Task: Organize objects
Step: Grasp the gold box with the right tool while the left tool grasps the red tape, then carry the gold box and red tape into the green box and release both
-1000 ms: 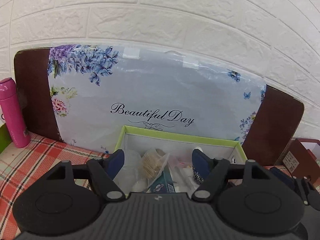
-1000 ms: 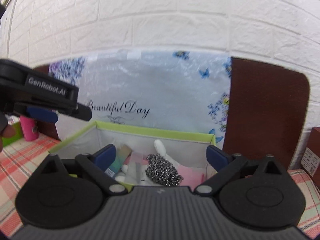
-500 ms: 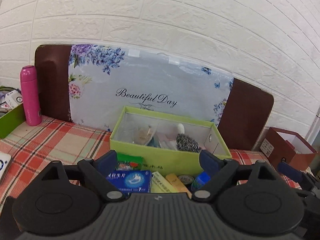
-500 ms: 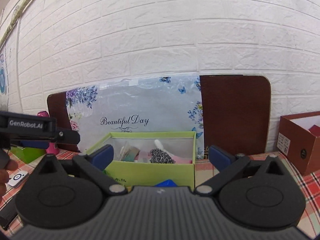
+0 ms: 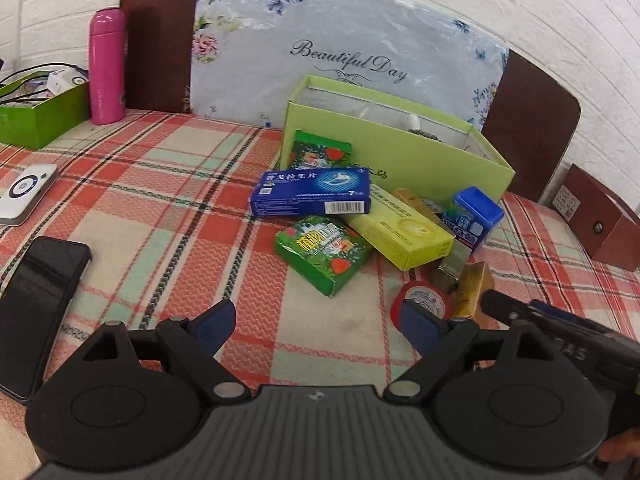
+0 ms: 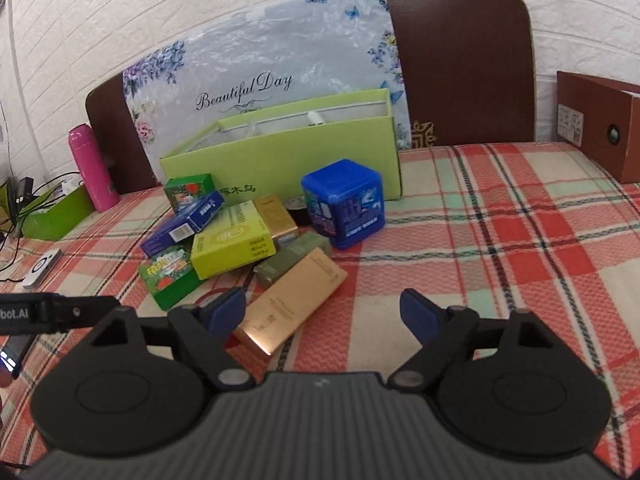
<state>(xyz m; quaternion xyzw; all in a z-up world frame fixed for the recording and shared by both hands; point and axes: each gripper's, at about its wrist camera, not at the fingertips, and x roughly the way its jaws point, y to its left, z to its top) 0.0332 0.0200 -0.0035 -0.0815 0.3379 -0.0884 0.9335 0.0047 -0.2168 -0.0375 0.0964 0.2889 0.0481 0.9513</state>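
Jaws of both the left gripper (image 5: 316, 322) and right gripper (image 6: 322, 312) stood wide apart, holding nothing, above small boxes (image 6: 230, 240) piled on the plaid tabletop (image 6: 500, 248) before a green storage box (image 6: 280, 152).

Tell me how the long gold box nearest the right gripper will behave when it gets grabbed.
The long shiny gold box looks like stiff carton, so it should hold its shape between the pads. Its glossy face may slip somewhat. Its far end seems propped on the olive-green box, so it may pivot or slide if only nudged.
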